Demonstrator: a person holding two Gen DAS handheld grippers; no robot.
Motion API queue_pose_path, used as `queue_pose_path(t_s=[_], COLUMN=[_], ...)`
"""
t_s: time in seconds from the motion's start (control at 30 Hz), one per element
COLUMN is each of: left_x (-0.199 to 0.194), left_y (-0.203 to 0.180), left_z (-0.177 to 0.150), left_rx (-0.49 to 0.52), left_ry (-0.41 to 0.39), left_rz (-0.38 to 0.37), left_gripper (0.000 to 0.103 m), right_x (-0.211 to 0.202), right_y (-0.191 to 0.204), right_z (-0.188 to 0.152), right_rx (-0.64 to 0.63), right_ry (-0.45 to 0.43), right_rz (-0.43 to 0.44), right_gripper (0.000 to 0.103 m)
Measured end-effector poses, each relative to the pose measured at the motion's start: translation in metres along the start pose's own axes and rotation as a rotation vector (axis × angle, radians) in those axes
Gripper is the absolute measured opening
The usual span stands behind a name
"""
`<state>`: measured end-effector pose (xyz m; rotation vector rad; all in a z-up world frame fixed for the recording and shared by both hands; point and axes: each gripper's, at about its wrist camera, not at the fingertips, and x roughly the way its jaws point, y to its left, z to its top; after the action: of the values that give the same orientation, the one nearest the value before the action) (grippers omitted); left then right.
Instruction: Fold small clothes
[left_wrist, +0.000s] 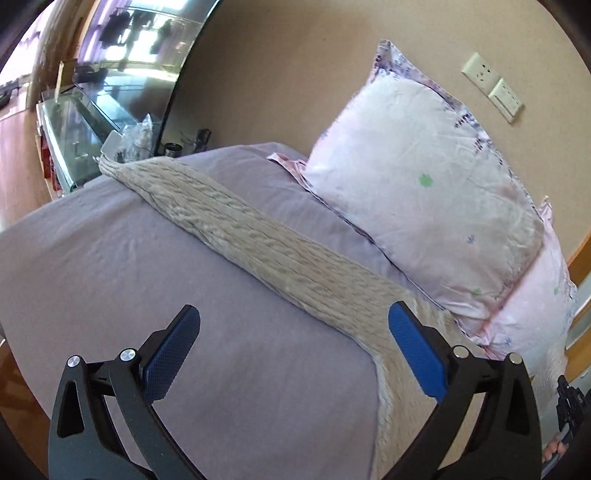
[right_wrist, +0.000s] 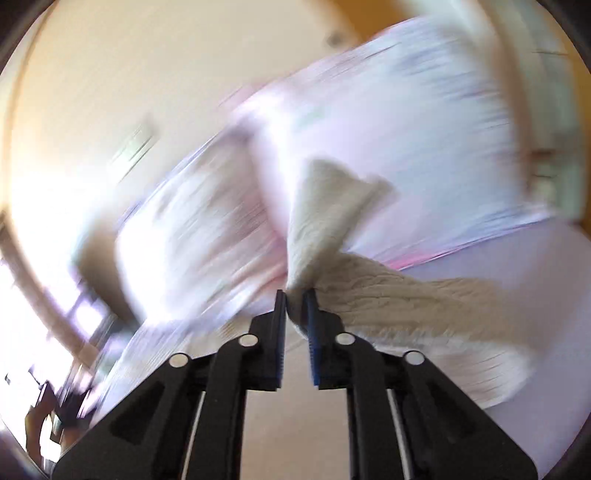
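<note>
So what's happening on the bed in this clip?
A person with a handheld gripper in each hand is folding a beige knit scarf laid diagonally across a lilac bedsheet, beside floral pillows. The right gripper is shut on one bunched end of the scarf, its view blurred. The left gripper is open, holding nothing, one finger over the cloth.

Left wrist view: sharp and evenly lit by daylight, with soft shadow under the pillow on the bedsheet. Bright reflections streak the mirror at upper left. Fisheye curvature bends straight edges toward the rim; corners are black vignette.

Right wrist view: heavy motion blur across the whole background — pillows and wall smear diagonally. Strong overexposure at left and lower left washes out detail. Only the right gripper and the pinched knit cloth stay fairly crisp.
</note>
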<state>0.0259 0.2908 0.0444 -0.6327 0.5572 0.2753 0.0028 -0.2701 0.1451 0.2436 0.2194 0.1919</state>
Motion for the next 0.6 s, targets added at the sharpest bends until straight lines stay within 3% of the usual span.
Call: queue_pose_path(t_s=[0.03,0.07,0.2,0.33,0.47,0.57,0.6], left_x=[0.004,0.011,0.032,0.051,0.059,0.066,0.070], left_y=[0.006,0.014,0.051,0.088,0.110,0.127,0.132], left_z=[0.007,0.014,0.036,0.051,0.067,0.080,0.084], left_rx=[-0.010,-0.034,-0.195,-0.359,-0.459,-0.538,-0.558], left_ry=[-0.008,-0.004,0.029,0.066,0.046,0.040,0.044], left_rz=[0.013,0.032,0.032,0.027,-0.004,-0.004,-0.006], left_gripper=[0.102,0.102,0.102,0.096,0.089,0.074,0.063], right_x=[0.020,0.029,0.022,-0.006,-0.024,-0.041,-0.043], right_y=[0.030,0.046,0.073,0.039,-0.004,-0.025,-0.027], right_z=[-0.015,-0.025,-0.039,-0.032,-0.030,-0.034,-0.035], right_rx=[-0.052,-0.084,-0.185,-0.141,-0.058,-0.009,-0.003], right_ry=[0.079,0.111,0.060,0.021,0.000,-0.023,-0.029], right_rz=[0.062,0.085,0.051,-0.043,-0.127,-0.156,-0.161], right_gripper=[0.036,0.053,0.073,0.078,0.080,0.082,0.082])
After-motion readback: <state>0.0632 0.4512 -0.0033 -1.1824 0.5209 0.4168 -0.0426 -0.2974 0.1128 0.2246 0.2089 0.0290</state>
